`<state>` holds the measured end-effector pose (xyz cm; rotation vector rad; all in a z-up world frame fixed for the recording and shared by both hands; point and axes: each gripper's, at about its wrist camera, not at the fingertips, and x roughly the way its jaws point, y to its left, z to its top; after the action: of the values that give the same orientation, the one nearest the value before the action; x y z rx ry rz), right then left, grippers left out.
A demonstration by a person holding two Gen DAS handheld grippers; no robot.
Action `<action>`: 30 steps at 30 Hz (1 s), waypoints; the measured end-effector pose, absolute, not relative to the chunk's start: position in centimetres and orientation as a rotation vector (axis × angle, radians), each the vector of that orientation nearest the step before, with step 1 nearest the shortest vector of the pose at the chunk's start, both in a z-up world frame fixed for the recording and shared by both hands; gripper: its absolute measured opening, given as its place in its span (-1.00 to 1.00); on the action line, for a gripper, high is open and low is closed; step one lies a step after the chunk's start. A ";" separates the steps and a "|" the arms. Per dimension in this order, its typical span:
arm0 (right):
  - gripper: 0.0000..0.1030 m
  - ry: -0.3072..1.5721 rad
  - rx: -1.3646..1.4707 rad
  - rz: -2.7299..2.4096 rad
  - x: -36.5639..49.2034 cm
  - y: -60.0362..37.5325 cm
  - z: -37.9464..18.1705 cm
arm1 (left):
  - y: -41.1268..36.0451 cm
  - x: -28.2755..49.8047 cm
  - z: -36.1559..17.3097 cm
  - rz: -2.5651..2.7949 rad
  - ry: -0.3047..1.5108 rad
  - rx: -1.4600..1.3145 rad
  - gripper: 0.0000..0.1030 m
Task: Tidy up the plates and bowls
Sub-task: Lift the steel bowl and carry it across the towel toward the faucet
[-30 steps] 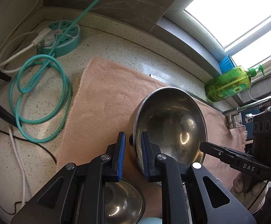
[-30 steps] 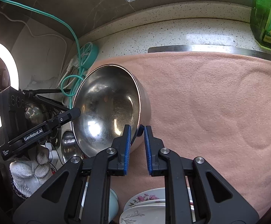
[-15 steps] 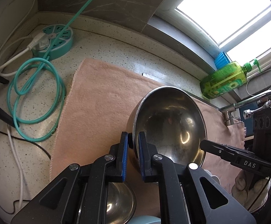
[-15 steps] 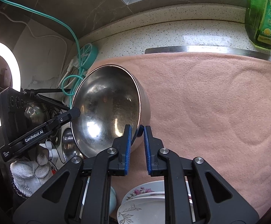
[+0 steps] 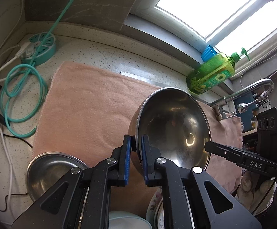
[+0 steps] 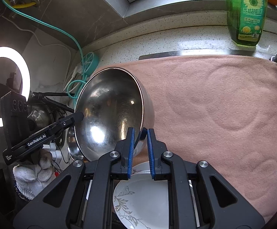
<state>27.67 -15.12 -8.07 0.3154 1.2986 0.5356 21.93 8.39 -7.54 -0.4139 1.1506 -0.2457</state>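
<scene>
A large steel bowl [image 5: 173,127] is held tilted above a towel [image 5: 92,105] spread on the counter [image 5: 104,54]. A smaller bowl [image 5: 52,170] sits near left; plates [image 6: 144,196] lie nearest; a soap bottle [image 5: 212,73] stands far right.

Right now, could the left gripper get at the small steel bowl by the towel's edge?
Probably not: the left gripper is shut on the big steel bowl's rim. The small steel bowl itself sits uncovered.

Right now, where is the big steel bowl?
The big steel bowl is held tilted above the pink towel, its rim pinched on opposite sides by the left gripper and right gripper; the small steel bowl sits lower left.
</scene>
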 end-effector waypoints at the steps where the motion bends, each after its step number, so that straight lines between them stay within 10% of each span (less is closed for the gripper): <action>1: -0.74 1.293 0.318 0.531 27.5 -15.5 -7.8 | 8.0 21.8 -7.4 -0.250 1.149 -0.410 -0.82; 30: -0.74 1.217 0.434 0.374 22.2 -30.4 -5.6 | -5.8 20.8 -5.9 -0.416 1.173 -0.307 -0.82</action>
<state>22.23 -30.39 -5.60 0.4340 1.2167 0.3740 20.81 -5.82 -5.90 -0.3066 1.1732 -0.4159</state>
